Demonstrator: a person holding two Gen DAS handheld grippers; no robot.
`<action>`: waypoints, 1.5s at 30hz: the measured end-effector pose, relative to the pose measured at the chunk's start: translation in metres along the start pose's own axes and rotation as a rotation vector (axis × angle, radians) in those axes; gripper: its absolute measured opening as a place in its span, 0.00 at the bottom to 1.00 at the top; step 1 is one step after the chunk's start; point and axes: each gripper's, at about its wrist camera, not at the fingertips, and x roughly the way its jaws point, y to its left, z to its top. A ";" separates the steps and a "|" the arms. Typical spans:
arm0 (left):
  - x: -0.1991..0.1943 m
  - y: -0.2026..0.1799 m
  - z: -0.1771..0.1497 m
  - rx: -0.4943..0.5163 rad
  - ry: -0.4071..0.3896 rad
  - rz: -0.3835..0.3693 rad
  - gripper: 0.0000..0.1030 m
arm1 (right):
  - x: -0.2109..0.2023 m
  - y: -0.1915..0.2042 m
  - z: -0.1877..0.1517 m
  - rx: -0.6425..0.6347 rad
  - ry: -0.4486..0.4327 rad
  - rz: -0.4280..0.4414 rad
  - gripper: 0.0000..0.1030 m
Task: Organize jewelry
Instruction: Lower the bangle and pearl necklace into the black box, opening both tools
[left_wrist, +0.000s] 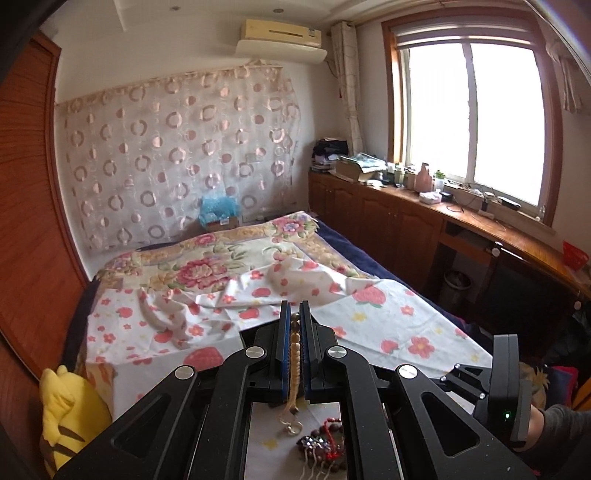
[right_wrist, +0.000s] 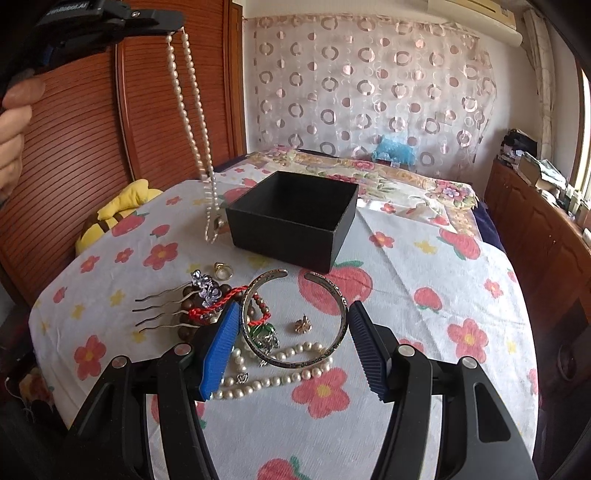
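Note:
My left gripper (left_wrist: 294, 311) is shut on a long pearl necklace (left_wrist: 294, 350). In the right wrist view that gripper (right_wrist: 177, 31) is high at the top left, and the pearl necklace (right_wrist: 192, 122) hangs from it in a double strand. Its clasp end dangles just left of an open black box (right_wrist: 280, 236). My right gripper (right_wrist: 293, 310) stands open, low over a silver bangle (right_wrist: 334, 291) that lies on the floral cloth. Nothing is gripped between its blue pads (right_wrist: 218, 350). A pearl bracelet (right_wrist: 273, 374), a hair comb (right_wrist: 162, 306), a ring (right_wrist: 223, 272) and a gold earring (right_wrist: 301, 323) lie around it.
The jewelry lies on a table covered by a strawberry-print cloth (right_wrist: 443, 332). A yellow plush toy (right_wrist: 118, 210) sits at its left edge by a wooden wardrobe (right_wrist: 81, 140). A bed (left_wrist: 207, 266) lies beyond, with wooden cabinets (left_wrist: 388, 218) under the window.

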 end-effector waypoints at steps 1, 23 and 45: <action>0.001 0.002 0.001 -0.003 -0.002 0.003 0.04 | 0.002 0.000 0.002 -0.003 0.000 -0.001 0.61; 0.043 0.043 0.056 -0.033 -0.084 0.016 0.04 | 0.085 -0.018 0.093 -0.100 -0.021 0.041 0.61; 0.136 0.053 0.008 -0.069 0.094 -0.006 0.04 | 0.089 -0.041 0.078 -0.046 -0.007 0.024 0.65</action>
